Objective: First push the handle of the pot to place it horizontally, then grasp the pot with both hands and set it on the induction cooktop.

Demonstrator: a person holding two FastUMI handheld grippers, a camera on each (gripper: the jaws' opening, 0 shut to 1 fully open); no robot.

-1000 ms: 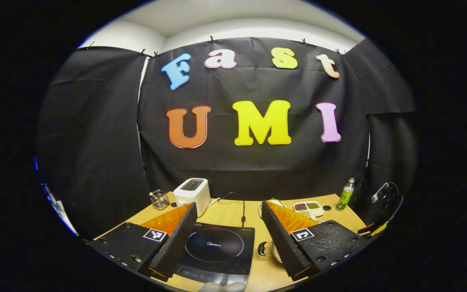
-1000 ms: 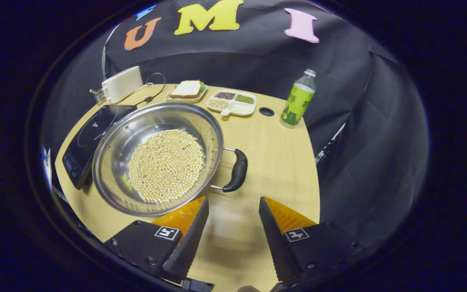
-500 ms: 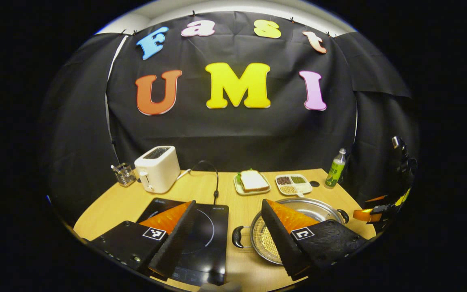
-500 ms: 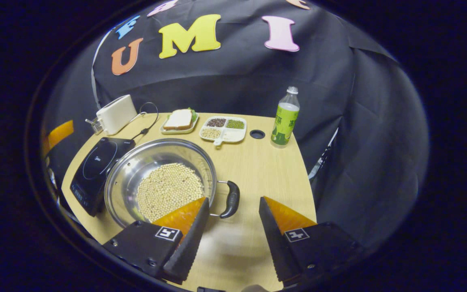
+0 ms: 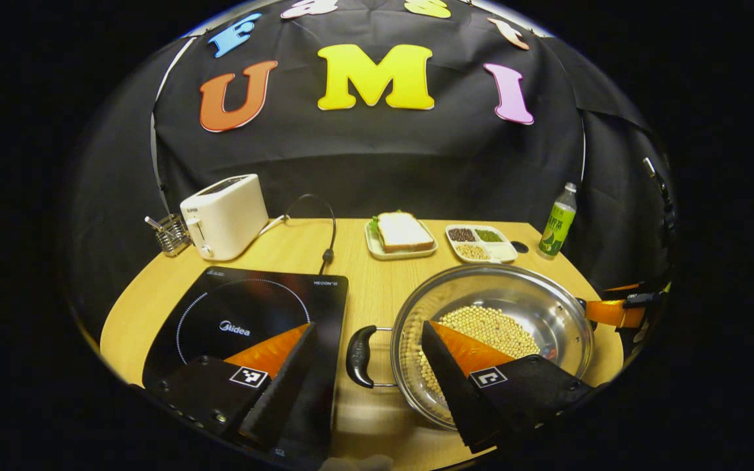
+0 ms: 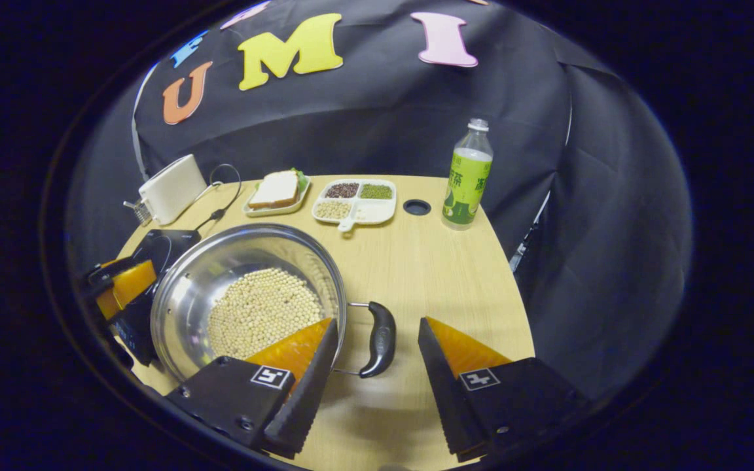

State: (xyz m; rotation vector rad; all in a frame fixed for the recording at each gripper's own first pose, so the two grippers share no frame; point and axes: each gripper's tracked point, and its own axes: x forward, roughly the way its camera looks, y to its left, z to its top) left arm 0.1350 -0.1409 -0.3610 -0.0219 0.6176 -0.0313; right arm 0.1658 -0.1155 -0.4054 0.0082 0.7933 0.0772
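While sitting on the desk [image 5: 377,261] just right of the cooktop [image 5: 246,314], pot [image 5: 491,327] holds a bed of pale beans [image 6: 262,311] and has not yet been lifted. Carries two black handles: left handle [image 5: 357,356] toward the cooktop, right handle [image 6: 382,339] on the far side, so the pair lies roughly crosswise — probably level enough for a two-sided grasp.

Left gripper [image 5: 367,373] spread wide, holding nothing, its fingers straddling the left handle from above, one finger over the cooktop's edge and the other over the pot's rim; seemingly lined up to close on that handle. Right gripper [image 6: 377,373] equally wide open and empty, with the right handle between its fingers but untouched, as far as can be told. Seen from the left gripper view, right gripper's orange finger shows just past the pot's far rim.

Next step, judged: closing on both handles together, then a level lift leftward, since loose beans would slide if tilted.

Farther back, out of the path: toaster [image 5: 223,216] with its cord, sandwich plate [image 5: 402,234], divided tray [image 5: 480,241], bottle [image 6: 466,176].
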